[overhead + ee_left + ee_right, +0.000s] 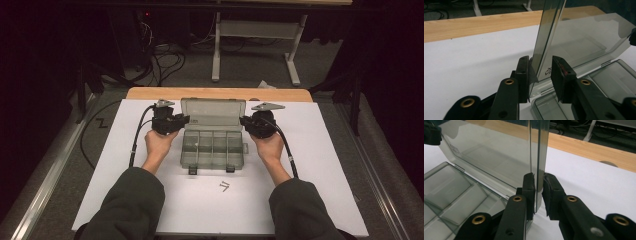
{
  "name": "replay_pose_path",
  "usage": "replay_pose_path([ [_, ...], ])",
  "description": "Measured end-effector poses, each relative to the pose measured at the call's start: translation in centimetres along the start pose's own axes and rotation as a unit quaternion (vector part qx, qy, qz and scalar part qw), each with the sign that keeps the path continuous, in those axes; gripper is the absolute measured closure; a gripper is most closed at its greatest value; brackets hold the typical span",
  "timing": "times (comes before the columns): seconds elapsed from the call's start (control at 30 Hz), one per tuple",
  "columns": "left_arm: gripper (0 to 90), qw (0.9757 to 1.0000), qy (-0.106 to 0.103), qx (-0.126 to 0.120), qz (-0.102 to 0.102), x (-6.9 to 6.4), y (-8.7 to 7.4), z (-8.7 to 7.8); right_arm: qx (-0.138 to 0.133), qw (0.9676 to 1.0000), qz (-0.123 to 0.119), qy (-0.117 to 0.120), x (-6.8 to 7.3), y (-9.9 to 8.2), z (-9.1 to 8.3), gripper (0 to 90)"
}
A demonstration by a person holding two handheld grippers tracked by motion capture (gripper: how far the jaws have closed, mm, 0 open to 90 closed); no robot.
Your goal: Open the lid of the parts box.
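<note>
A smoky clear plastic compartment box (212, 150) lies in the middle of the white sheet with its lid (213, 114) standing up at the back. My left gripper (186, 120) is at the lid's left edge. In the left gripper view the lid (579, 45) edge runs between the jaws of the left gripper (540, 75), with a small gap at one pad. My right gripper (243, 121) is at the lid's right edge. In the right gripper view both pads of the right gripper (538, 192) press on the lid (494, 152). The box compartments (451, 192) look empty.
The white sheet (320, 150) covers a wooden table (220, 93). A small black mark (224, 186) sits on the sheet in front of the box. Beyond the table are a desk frame's legs (216, 55) and cables (165, 60) on the floor.
</note>
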State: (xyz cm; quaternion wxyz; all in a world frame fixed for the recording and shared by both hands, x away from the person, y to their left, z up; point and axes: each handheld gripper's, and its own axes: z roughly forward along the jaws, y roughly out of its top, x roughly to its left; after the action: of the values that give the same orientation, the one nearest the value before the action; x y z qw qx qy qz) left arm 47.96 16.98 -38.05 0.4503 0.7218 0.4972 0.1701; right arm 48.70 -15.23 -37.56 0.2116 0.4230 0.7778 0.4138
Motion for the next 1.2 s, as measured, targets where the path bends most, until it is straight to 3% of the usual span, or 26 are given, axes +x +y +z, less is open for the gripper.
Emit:
replay_pose_path([
  [0.43, 75.8, 0.9994, 0.007, 0.025, -0.023, 0.6, -0.6, 1.5, 0.011, 0.9998, 0.014, -0.005, -0.4, -0.1, 0.9, 83.7],
  [0.7, 79.2, 0.9989, 0.016, 0.037, -0.025, 0.6, -0.9, 2.2, 0.018, 0.9996, 0.019, -0.012, -0.6, -0.3, 1.4, 83.2],
  [0.97, 80.2, 0.9984, 0.016, 0.045, -0.029, 0.9, -1.1, 2.3, 0.041, 0.9987, -0.002, -0.03, -0.3, 0.4, 2.2, 82.0],
  [1.2, 80.0, 0.9978, 0.017, 0.054, -0.033, 0.9, -1.2, 2.5, 0.044, 0.9985, 0.006, -0.033, -0.4, 0.3, 2.6, 80.8],
])
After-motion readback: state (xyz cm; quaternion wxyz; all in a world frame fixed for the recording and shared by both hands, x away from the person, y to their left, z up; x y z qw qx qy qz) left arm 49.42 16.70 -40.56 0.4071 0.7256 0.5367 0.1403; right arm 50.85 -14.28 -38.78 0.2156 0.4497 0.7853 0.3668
